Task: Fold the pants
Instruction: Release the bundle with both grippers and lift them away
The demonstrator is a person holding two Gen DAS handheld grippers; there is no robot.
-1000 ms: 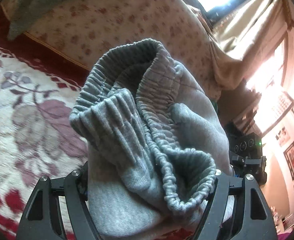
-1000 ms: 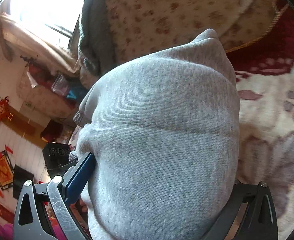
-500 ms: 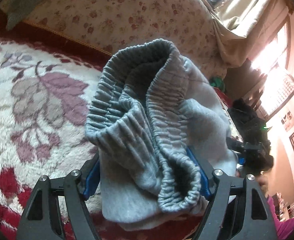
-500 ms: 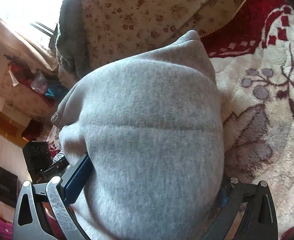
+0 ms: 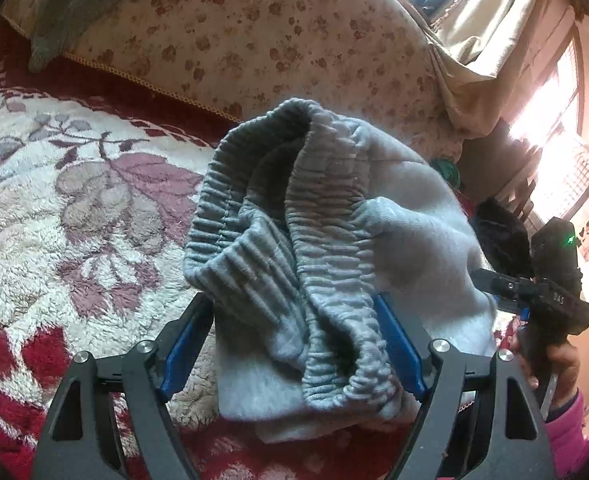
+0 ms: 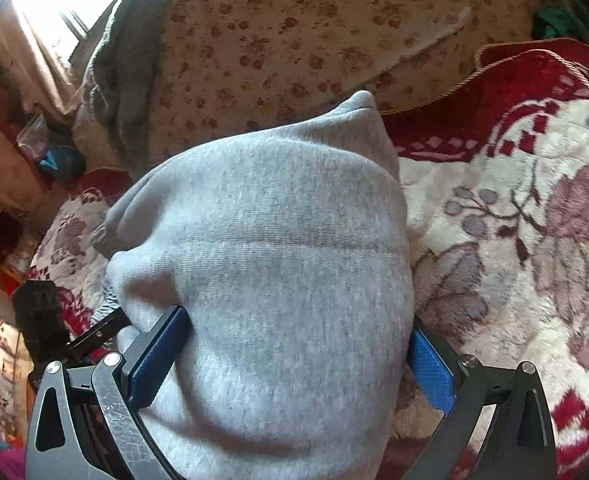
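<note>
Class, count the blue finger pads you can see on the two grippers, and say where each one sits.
4. Left gripper: one pad left of the grey sweatpants, one right. Right gripper: one each side too. All partly hidden by cloth.

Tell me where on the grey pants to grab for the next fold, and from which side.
Grip the grey pants at the bunched elastic waistband, coming from its open edge, probably. The ribbed band is thick, stands up in folds and gives the fingers something firm. The left gripper brackets it already; the right gripper straddles plain fabric.
</note>
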